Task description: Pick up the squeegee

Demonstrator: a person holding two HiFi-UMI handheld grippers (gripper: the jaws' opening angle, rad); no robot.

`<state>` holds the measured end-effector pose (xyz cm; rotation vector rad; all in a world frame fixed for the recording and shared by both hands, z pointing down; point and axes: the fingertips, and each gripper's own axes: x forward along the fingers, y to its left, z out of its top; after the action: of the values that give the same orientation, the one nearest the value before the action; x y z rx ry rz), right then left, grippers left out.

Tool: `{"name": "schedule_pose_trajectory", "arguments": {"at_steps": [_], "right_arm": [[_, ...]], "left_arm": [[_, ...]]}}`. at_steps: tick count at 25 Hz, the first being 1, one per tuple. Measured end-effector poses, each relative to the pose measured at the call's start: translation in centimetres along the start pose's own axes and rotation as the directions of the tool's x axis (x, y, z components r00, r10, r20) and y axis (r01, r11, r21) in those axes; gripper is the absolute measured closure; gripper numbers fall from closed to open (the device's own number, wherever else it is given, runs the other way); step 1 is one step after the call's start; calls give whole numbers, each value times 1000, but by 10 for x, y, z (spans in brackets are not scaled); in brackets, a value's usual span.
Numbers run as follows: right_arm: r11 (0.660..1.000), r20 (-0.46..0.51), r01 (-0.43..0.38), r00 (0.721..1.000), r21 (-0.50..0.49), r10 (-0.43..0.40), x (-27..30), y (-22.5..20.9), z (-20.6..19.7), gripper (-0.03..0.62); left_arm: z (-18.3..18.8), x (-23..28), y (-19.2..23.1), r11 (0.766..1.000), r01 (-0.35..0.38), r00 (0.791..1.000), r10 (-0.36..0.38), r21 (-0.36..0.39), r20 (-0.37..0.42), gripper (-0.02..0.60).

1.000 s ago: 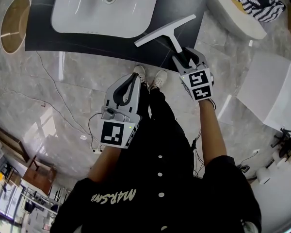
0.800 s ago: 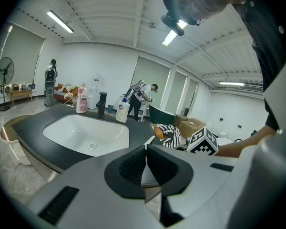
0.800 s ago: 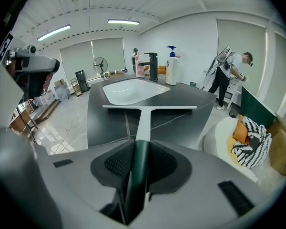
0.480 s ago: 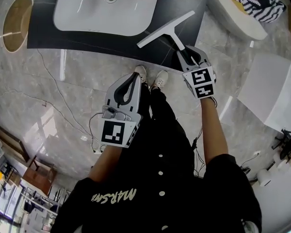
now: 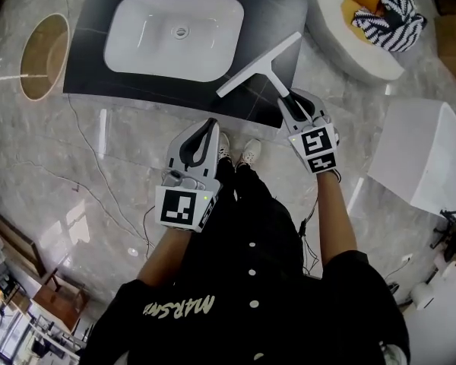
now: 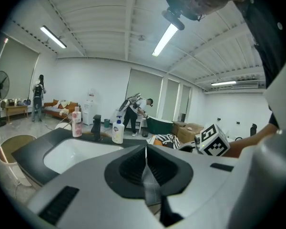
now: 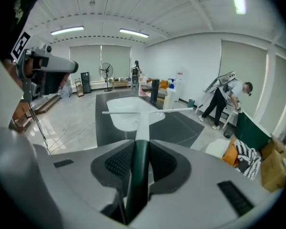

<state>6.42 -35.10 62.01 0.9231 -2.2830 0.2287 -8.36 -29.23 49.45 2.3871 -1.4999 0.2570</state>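
Observation:
The squeegee (image 5: 258,65) has a white blade and a dark green handle (image 7: 137,173). My right gripper (image 5: 290,101) is shut on that handle; its jaws have just been closing with the handle between them. In the right gripper view the blade (image 7: 148,111) hangs crosswise in the air over the black countertop (image 5: 91,59) and its white sink (image 5: 175,36). My right gripper (image 7: 139,146) points down toward the counter. My left gripper (image 5: 210,124) hovers in front of the counter's near edge, shut with nothing in it; in its own view my left gripper (image 6: 146,150) shows both jaws pressed together.
Two bottles (image 6: 117,131) and a dark tap (image 6: 96,126) stand behind the sink. A round white tub with a striped cloth (image 5: 387,10) lies to the right, a white box (image 5: 429,150) nearer. A round wooden lid (image 5: 44,55) and cables (image 5: 99,166) lie left. People stand far off.
Both grippers have risen. The squeegee has come up off the counter's front right corner in my right gripper. The counter and sink sit lower in the head view.

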Motion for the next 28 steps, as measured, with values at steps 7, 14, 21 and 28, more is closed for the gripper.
{"name": "schedule_pose_trajectory", "arguments": {"at_steps": [7,14,21,28], "right_arm": [[999,132,39,991,-30,-35,-61,-4,71,507],[993,273,119,955,12,-118,-109,-19,125,507],[965,426,207,868,159,-256,-153,-36,169,507],[935,542,262,763,240,-353,-198,-49,201,507]], "left_arm": [[57,-2,-8,998,15,995,-20,53,93,563],[115,0,-13,994,32,978,-52,100,204,563],[156,-3,-12,992,29,958,-62,121,281,563],[180,-4,-14,990,40,945,-81,133,316,563]]}}
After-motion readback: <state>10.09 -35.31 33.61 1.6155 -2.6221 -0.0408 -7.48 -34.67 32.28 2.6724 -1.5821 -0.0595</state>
